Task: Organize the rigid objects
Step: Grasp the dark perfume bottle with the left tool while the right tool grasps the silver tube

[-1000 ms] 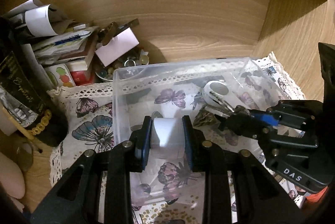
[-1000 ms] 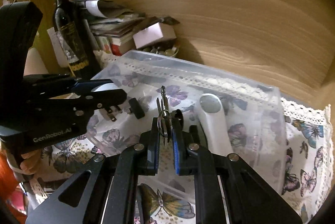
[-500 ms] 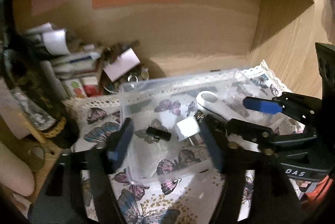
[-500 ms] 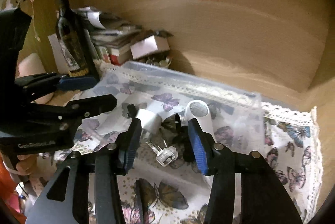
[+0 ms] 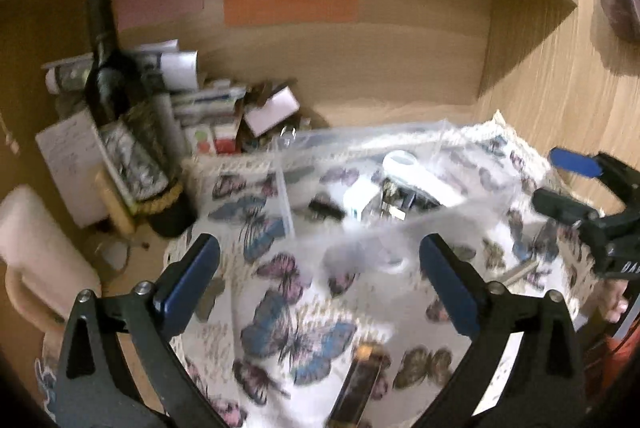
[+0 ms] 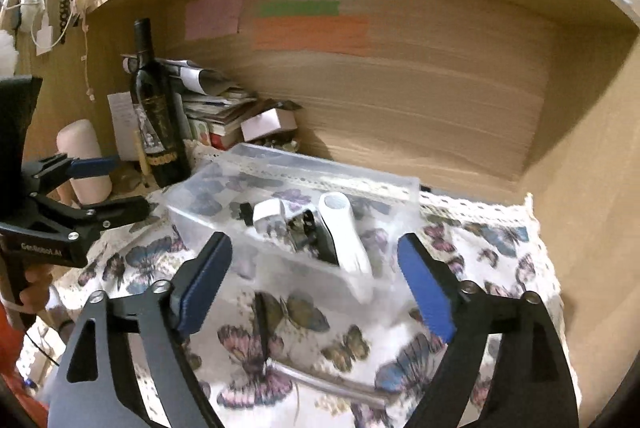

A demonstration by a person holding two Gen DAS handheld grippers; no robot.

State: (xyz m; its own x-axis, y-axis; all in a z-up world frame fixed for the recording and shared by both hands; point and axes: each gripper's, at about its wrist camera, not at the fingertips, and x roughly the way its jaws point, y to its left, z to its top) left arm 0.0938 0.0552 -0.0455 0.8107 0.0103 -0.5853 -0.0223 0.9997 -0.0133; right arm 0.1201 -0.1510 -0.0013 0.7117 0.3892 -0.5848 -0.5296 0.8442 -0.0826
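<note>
1. Landmark: a clear plastic box (image 6: 288, 188) stands on a butterfly-print cloth (image 6: 480, 248) inside a wooden shelf bay; all positions below are given relative to this box.
2. Contents of the box: a white handle-shaped object (image 6: 344, 232) leans against the wall nearest the right wrist camera; beside it lie a white charger plug (image 6: 268, 214), a small black adapter (image 6: 242, 209) and a dark tangle of small metal parts (image 6: 302, 226), too small to identify.
3. Left gripper (image 5: 320, 276): its blue-padded fingers stand wide apart with nothing between them, short of the box on the camera side. The lettering "GenRobot.AI" can be read on its body (image 6: 42, 248) in the right wrist view.
4. Right gripper (image 6: 316, 292): its fingers are likewise spread wide and hold nothing, just short of the box. In the left wrist view its body (image 5: 592, 224) carries lettering cut off at the frame edge and not readable.
5. On the cloth, nearer the right wrist camera than the box, lie a slim dark rod (image 6: 262, 324) and a metal bar (image 6: 328, 380), both blurred. A dark oblong object (image 5: 360, 384) in the left wrist view is cut off by the lower edge.
6. Left of the box stands a dark wine bottle (image 6: 154, 108); its gold label text is illegible.
7. Behind the box on the back wall are pink (image 6: 214, 14), green (image 6: 300, 7) and orange (image 6: 312, 34) paper notes; any writing is lost to blur.
8. A paper stack (image 6: 216, 100) beside the bottle is partly hidden by it.
</note>
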